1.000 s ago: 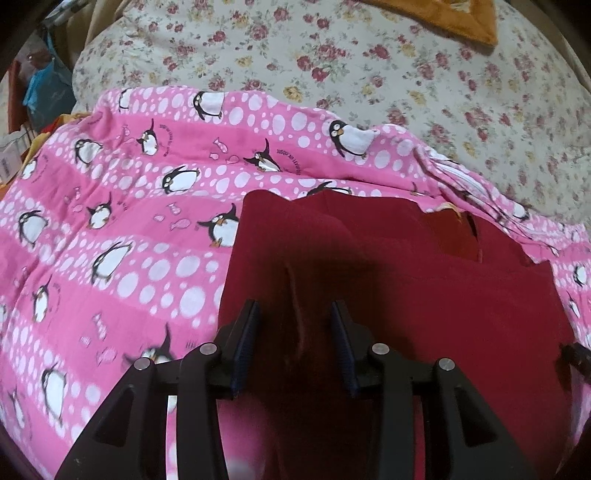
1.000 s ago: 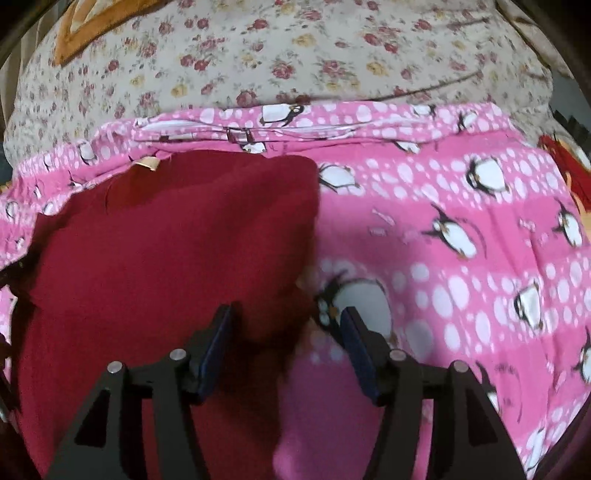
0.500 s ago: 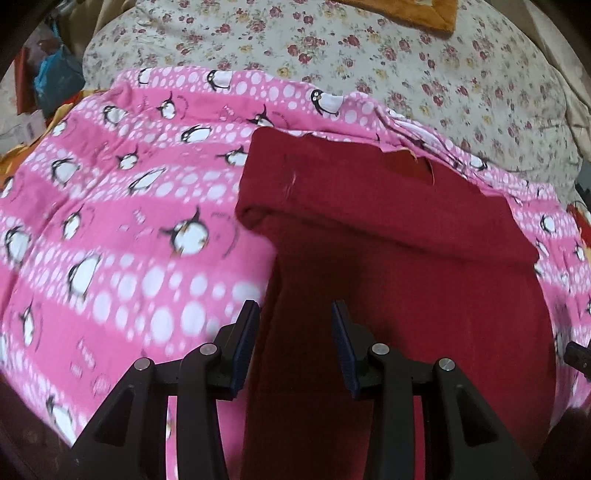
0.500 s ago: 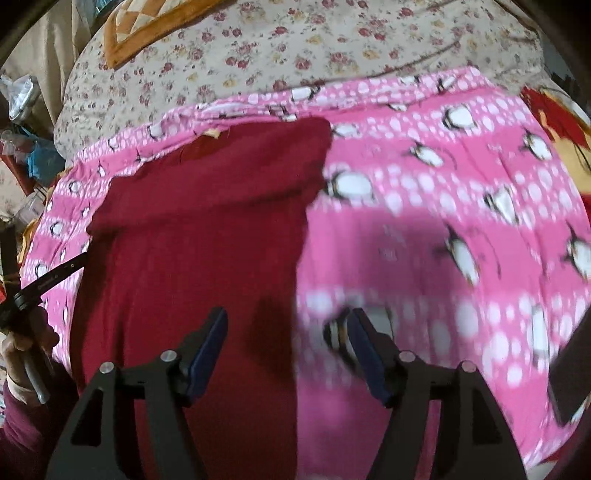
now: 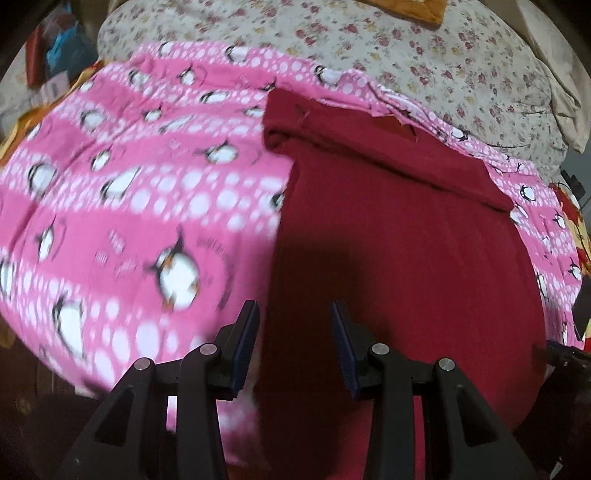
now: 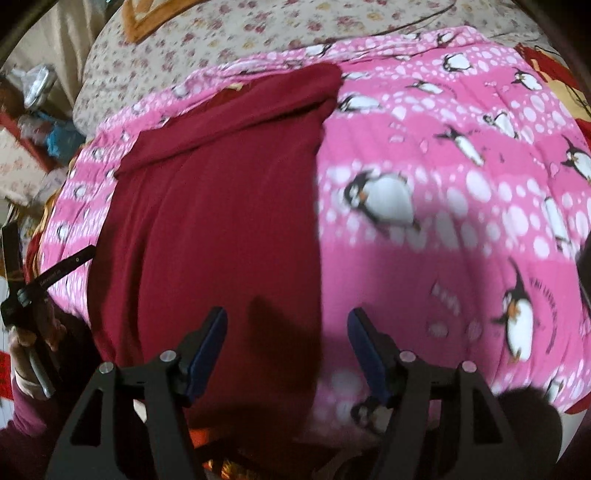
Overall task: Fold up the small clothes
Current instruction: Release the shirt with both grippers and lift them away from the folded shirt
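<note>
A bed takes up both views, covered by a floral sheet with small red and yellow flowers on cream. Over it lies a pink blanket printed with penguins and white dots, spread wide across the near part of the bed. At the far edge of the sheet an orange cloth shows in part.

On the blanket lies the dark red garment, the piece to be folded. It lies flat with its far end turned back on itself into a thick band, and its long side edges run toward the cameras. In the left wrist view it fills the right half; in the right wrist view it fills the left half.

The left gripper hangs above the garment's left edge, jaws narrow but apart, with nothing pinched between the blue pads. The right gripper hangs above the garment's right edge, where red cloth meets pink; its jaws stand wide and grip nothing.

At the left rim of the right wrist view a hand in a dark red sleeve holds the handle of the other gripper. Beyond the bed's left side is blurred clutter, too unclear to name.
</note>
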The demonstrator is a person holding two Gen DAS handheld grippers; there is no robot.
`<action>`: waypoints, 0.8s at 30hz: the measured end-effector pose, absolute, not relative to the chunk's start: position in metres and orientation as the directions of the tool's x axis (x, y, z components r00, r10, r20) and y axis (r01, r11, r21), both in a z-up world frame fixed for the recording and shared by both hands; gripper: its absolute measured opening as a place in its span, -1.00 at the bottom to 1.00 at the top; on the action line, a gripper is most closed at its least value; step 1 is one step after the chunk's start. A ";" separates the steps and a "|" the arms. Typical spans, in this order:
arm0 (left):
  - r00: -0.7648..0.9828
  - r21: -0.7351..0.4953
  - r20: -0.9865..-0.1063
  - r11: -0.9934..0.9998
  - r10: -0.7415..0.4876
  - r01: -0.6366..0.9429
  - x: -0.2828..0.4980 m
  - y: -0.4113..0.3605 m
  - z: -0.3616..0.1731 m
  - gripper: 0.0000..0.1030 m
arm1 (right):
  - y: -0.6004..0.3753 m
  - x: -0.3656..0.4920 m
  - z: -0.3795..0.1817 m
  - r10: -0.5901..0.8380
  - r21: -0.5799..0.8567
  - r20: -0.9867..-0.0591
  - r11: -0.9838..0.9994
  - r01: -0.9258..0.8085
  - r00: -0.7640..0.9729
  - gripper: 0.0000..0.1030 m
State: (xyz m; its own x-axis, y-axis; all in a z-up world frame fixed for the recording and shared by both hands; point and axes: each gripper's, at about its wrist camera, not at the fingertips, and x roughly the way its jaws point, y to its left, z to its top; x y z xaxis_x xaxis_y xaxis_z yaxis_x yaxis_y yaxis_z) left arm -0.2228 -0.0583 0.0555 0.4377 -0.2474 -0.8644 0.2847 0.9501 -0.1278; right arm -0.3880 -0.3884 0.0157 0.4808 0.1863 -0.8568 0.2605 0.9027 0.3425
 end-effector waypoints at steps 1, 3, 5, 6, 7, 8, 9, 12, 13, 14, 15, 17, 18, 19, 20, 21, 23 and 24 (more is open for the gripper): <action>0.434 -0.131 -0.866 0.951 -0.247 0.278 -0.228 -0.054 0.054 -0.63 | -0.384 -0.392 0.013 0.192 0.340 -0.861 0.906 0.253 0.470 0.41; 0.418 -0.141 -0.873 0.951 -0.250 0.274 -0.239 -0.047 0.051 -0.63 | -0.378 -0.398 0.008 0.196 0.330 -0.868 0.914 0.236 0.456 0.44; 0.398 -0.146 -0.882 0.948 -0.255 0.283 -0.247 -0.045 0.047 -0.63 | -0.373 -0.403 0.007 0.200 0.327 -0.869 0.919 0.222 0.452 0.47; 0.379 -0.146 -0.890 0.947 -0.252 0.287 -0.253 -0.044 0.042 -0.63 | -0.370 -0.406 0.006 0.209 0.331 -0.869 0.919 0.214 0.448 0.48; 0.369 -0.147 -0.895 0.946 -0.251 0.289 -0.255 -0.043 0.039 -0.63 | -0.368 -0.408 0.006 0.222 0.340 -0.869 0.918 0.206 0.442 0.48; 0.353 -0.151 -0.901 0.944 -0.254 0.292 -0.259 -0.043 0.034 -0.63 | -0.366 -0.409 0.005 0.236 0.350 -0.868 0.915 0.200 0.438 0.48; 0.350 -0.155 -0.901 0.944 -0.257 0.292 -0.262 -0.042 0.031 -0.63 | -0.364 -0.411 0.004 0.252 0.362 -0.866 0.912 0.193 0.432 0.48; 0.376 -0.157 -0.889 0.945 -0.262 0.287 -0.270 -0.040 0.028 -0.61 | -0.361 -0.416 -0.003 0.295 0.395 -0.861 0.901 0.179 0.414 0.48; 0.375 -0.161 -0.888 0.945 -0.265 0.285 -0.271 -0.039 0.027 -0.60 | -0.360 -0.416 -0.005 0.299 0.397 -0.862 0.900 0.179 0.409 0.48; 0.367 -0.175 -0.889 0.944 -0.273 0.278 -0.273 -0.037 0.027 -0.60 | -0.358 -0.417 -0.007 0.302 0.398 -0.863 0.901 0.175 0.405 0.48; 0.359 -0.190 -0.890 0.944 -0.282 0.271 -0.274 -0.034 0.026 -0.60 | -0.357 -0.418 -0.007 0.305 0.397 -0.862 0.902 0.166 0.404 0.48; 0.344 -0.214 -0.891 0.942 -0.297 0.259 -0.274 -0.029 0.024 -0.60 | -0.354 -0.419 -0.008 0.317 0.405 -0.858 0.902 0.152 0.404 0.48; 0.337 -0.226 -0.891 0.941 -0.304 0.251 -0.275 -0.027 0.024 -0.60 | -0.354 -0.419 -0.009 0.324 0.411 -0.856 0.899 0.150 0.403 0.48; 0.332 -0.233 -0.892 0.941 -0.308 0.246 -0.276 -0.025 0.024 -0.60 | -0.354 -0.417 -0.010 0.326 0.414 -0.855 0.897 0.152 0.403 0.48; 0.327 -0.240 -0.892 0.940 -0.312 0.241 -0.278 -0.024 0.023 -0.60 | -0.354 -0.417 -0.011 0.328 0.418 -0.854 0.895 0.155 0.404 0.48; 0.321 -0.244 -0.894 0.940 -0.313 0.239 -0.280 -0.023 0.022 -0.60 | -0.354 -0.416 -0.011 0.331 0.420 -0.853 0.894 0.157 0.403 0.50; 0.316 -0.238 -0.896 0.939 -0.311 0.248 -0.283 -0.024 0.019 -0.60 | -0.353 -0.413 -0.012 0.337 0.427 -0.851 0.891 0.157 0.402 0.53; 0.320 -0.231 -0.897 0.940 -0.306 0.253 -0.284 -0.025 0.019 -0.60 | -0.353 -0.412 -0.013 0.339 0.429 -0.850 0.890 0.156 0.403 0.56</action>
State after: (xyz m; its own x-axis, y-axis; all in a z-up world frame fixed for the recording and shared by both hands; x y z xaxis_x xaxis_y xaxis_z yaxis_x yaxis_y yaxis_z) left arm -0.2844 -0.0248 0.0185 0.3196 -0.3064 -0.8967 0.2525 0.9396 -0.2311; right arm -0.4118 -0.3527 -0.0128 0.4026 0.3393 -0.8502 0.1559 0.8898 0.4289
